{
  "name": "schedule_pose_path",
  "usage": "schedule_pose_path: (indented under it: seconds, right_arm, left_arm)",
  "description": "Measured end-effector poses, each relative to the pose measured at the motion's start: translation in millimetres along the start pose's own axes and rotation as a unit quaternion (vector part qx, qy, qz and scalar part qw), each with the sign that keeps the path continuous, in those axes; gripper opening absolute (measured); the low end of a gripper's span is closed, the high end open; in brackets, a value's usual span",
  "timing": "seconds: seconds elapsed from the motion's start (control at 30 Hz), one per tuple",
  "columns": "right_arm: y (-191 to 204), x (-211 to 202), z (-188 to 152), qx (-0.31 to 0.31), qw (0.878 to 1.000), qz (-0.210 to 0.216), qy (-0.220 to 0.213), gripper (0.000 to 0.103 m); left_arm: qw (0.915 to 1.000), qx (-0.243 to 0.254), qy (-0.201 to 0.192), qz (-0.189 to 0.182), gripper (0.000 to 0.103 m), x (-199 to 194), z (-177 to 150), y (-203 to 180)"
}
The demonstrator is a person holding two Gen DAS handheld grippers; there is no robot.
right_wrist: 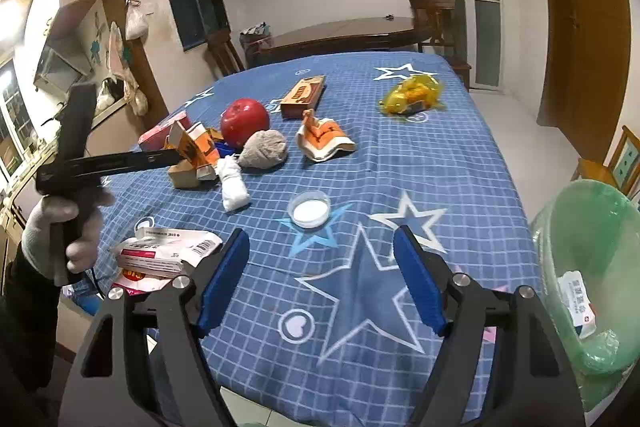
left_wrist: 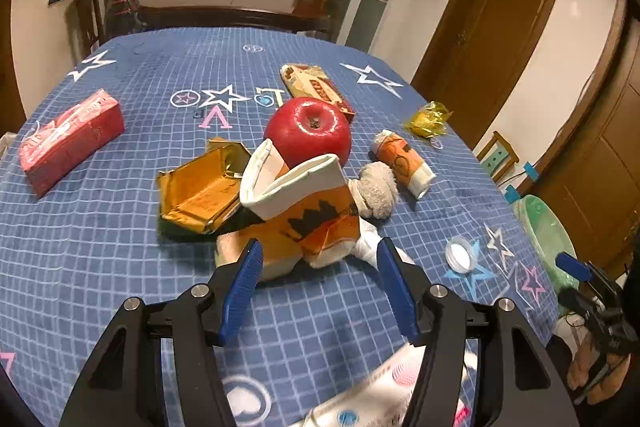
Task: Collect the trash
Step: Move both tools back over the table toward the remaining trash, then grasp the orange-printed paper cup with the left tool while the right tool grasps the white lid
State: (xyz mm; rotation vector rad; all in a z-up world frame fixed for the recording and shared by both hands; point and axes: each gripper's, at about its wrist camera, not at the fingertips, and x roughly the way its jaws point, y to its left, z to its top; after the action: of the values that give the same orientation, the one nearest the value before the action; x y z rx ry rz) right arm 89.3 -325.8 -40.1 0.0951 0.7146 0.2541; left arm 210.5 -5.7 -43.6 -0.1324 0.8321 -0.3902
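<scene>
The table (right_wrist: 420,155), under a blue grid-and-star cloth, carries the litter. A green-lined bin (right_wrist: 592,267) stands off its near right corner; one scrap of packaging already lies inside.

A red tissue pack (left_wrist: 70,141) lies toward the left edge. A red apple (left_wrist: 308,131) sits mid-table. In front of it lies the crushed orange-and-white paper cup (left_wrist: 304,203), its white rim facing the far edge and its flattened base toward the near edge. It rests on a stuffed toy (left_wrist: 374,189), with a torn gold wrapper (left_wrist: 200,193) just beside it on the left. A second flattened cup (left_wrist: 404,163) lies to the right. A yellow cellophane wrapper (left_wrist: 428,119) lies toward the far right edge, and a small white lid (left_wrist: 460,255) sits near the right edge.

The left claw (left_wrist: 318,287) points down at the table, with the crushed cup directly ahead and its base just beyond the fingertips; the cup's long axis runs roughly along the line of approach. Its jaws stand moderately apart, released, holding and touching nothing. The gap appears narrower than the cup's rim, so a grasp on the flattened base seems likelier.

The right claw (right_wrist: 320,279) hovers over the near right of the table, the white lid directly ahead of it and apart. Its jaws are wide, released, empty. The left hand is judged nearer the cup; the right is nearer the lid and bin.
</scene>
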Motion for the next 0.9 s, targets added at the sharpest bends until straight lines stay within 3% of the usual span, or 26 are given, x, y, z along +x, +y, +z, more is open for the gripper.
schedule_pose_path:
  seconds: [0.47,0.7,0.83,0.9]
  right_arm:
    - [8,20,4,-0.009,1.0,0.013,0.007,0.076]
    - [3,41,6,-0.014,0.999,0.017,0.024,0.076]
    - [4,62,8,-0.028,0.998,0.015,0.049,0.057]
    - [6,74,9,-0.035,0.998,0.007,0.059,0.054]
  left_arm:
    - [0.999,-0.021,0.008,0.039,0.068,42,29,-6]
    - [0.9986,-0.032,-0.006,0.042,0.059,46,29,-1]
    - [0.9981,-0.029,-0.03,0.045,0.058,34,29,-2]
    - [0.9978,-0.029,-0.04,0.044,0.058,26,28,-2]
